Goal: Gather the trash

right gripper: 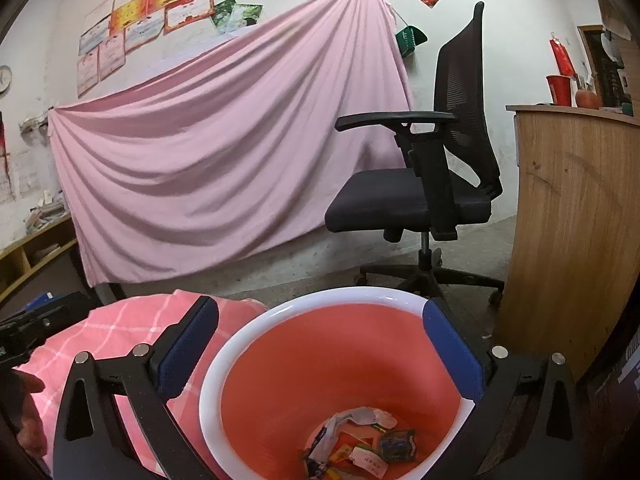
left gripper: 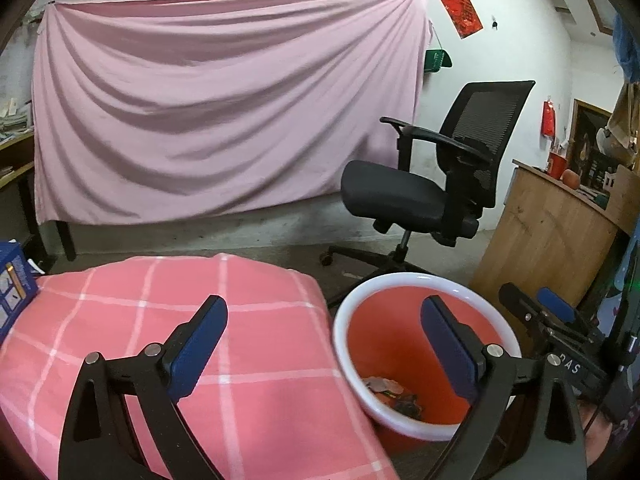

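A red bin with a white rim stands beside a table under a pink checked cloth. Several wrappers and paper scraps lie at its bottom, partly visible in the left wrist view. My left gripper is open and empty, over the cloth's right edge and the bin's left rim. My right gripper is open and empty, right above the bin's mouth. The right gripper also shows in the left wrist view.
A black office chair stands behind the bin. A wooden counter is at the right. A pink sheet hangs on the back wall. A blue box sits at the cloth's left edge.
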The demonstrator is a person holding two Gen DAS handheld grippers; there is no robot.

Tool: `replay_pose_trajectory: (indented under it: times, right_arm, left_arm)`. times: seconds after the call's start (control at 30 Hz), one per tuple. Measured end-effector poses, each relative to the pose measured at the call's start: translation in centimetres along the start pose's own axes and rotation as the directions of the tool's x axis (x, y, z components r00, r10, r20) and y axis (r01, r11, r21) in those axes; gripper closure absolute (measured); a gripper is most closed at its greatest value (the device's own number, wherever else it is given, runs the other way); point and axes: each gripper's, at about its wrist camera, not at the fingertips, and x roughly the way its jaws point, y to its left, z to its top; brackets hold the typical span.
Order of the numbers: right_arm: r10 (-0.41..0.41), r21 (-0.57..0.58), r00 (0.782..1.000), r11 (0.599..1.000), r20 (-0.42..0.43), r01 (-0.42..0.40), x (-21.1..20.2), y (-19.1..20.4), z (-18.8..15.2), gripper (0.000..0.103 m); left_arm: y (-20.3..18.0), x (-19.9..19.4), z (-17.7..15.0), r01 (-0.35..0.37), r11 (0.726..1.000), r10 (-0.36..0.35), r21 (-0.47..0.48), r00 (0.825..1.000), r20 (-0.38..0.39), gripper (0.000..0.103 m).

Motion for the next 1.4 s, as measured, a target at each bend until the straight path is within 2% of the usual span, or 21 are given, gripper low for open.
replay_pose_trajectory:
  times: [0.3, 0.67, 0.9, 1.17, 1.4]
  right_arm:
    - [-0.002, -0.029, 1.0, 1.0, -0.012, 0.002, -0.3, 2.2, -0.9, 0.0]
    - [-0.009, -0.043, 1.0, 0.999, 0.012, 0.009, -2.4, 3.8, -2.7, 0.0]
    - [-0.002, -0.014, 0.999, 1.0, 0.048, 0.003, -5.1, 4.8, -4.1, 0.0]
    - [0.017, -0.04, 0.996, 0.999, 0.091, -0.013, -8.5, 7.6, -6.2, 0.0]
    - [-0.031, -0.021, 0.989, 0.999, 0.144, 0.034, -11.0, 9.0, -7.0, 0.0]
  left_arm:
    - [2.7, -2.4, -0.9, -0.037, 0.999, 0.037, -0.021, 0.999, 0.008, 0.008]
    - [5.1, -5.6, -3.6, -0.088, 0.995, 0.089, -0.035, 0.996, 0.021, 0.008]
    - [5.3, -7.4, -5.9, -0.086, 0.996, 0.087, -0.028, 0.996, 0.029, 0.008]
    - [6.0, -10.9, -7.9, -0.081, 0.997, 0.082, -0.016, 0.995, 0.063, 0.008]
    - [7.2, -13.6, -9.2, -0.092, 0.996, 0.092, -0.006, 0.991, 0.094, 0.008]
